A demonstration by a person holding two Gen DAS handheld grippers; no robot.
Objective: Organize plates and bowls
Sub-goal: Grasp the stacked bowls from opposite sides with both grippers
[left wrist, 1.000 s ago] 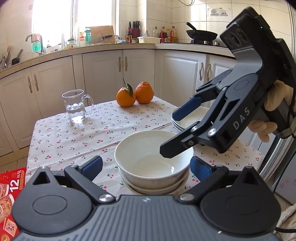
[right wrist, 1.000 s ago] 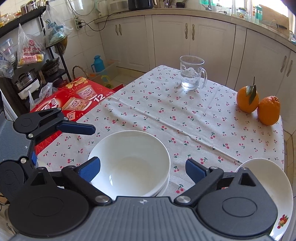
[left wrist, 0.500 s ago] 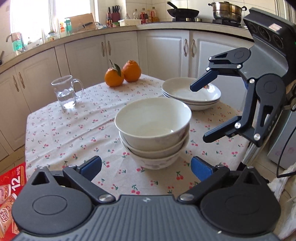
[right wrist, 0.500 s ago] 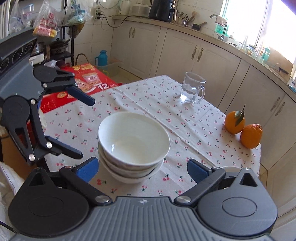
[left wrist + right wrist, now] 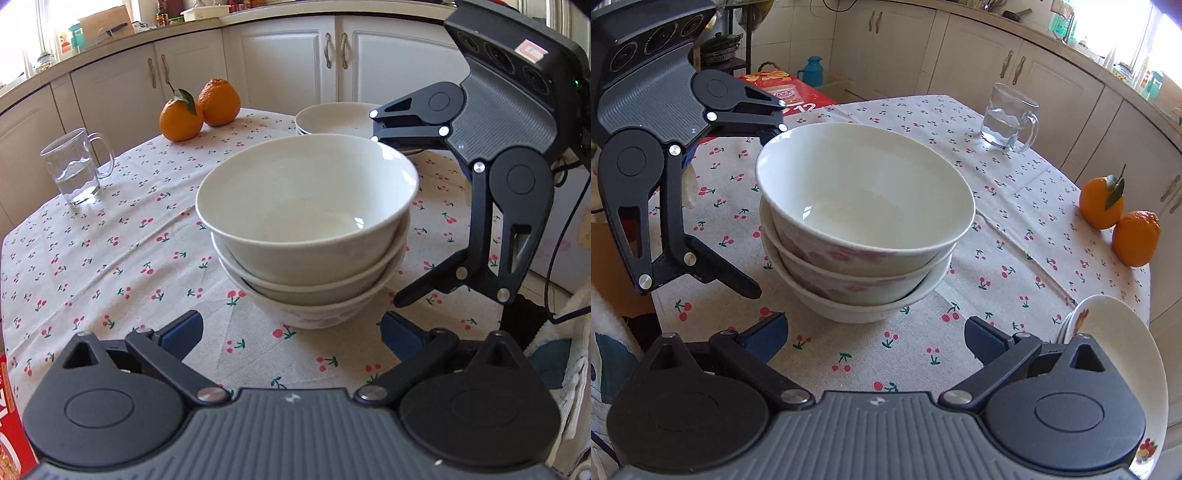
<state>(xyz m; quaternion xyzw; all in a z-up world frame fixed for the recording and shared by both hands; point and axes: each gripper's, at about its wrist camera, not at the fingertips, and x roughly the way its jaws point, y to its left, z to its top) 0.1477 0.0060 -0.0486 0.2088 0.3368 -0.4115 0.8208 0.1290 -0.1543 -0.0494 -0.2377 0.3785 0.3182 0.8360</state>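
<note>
Three white bowls [image 5: 306, 221] stand nested in one stack on the cherry-print tablecloth [image 5: 122, 240]. My left gripper [image 5: 291, 332] is open, low over the cloth just short of the stack, with nothing between its blue pads. My right gripper [image 5: 386, 214] is open at the stack's right side, one finger up by the top rim and one near the cloth. The right wrist view mirrors this: the bowls [image 5: 864, 221] lie ahead of my right gripper [image 5: 875, 338], and my left gripper [image 5: 766, 203] is open at their left. A stack of white plates [image 5: 332, 118] sits behind the bowls.
A glass mug [image 5: 74, 170] with water and two oranges [image 5: 199, 107] stand farther back on the table. The plates [image 5: 1115, 332] lie at the table's edge beside my right gripper. A red box [image 5: 783, 92] sits on the floor beyond the table, and white cabinets [image 5: 288, 62] run behind.
Both grippers have sunk towards the table and closed in on the bowl stack, each rolling as it came. The bowls now fill more of both views. The jaws stay wide.
</note>
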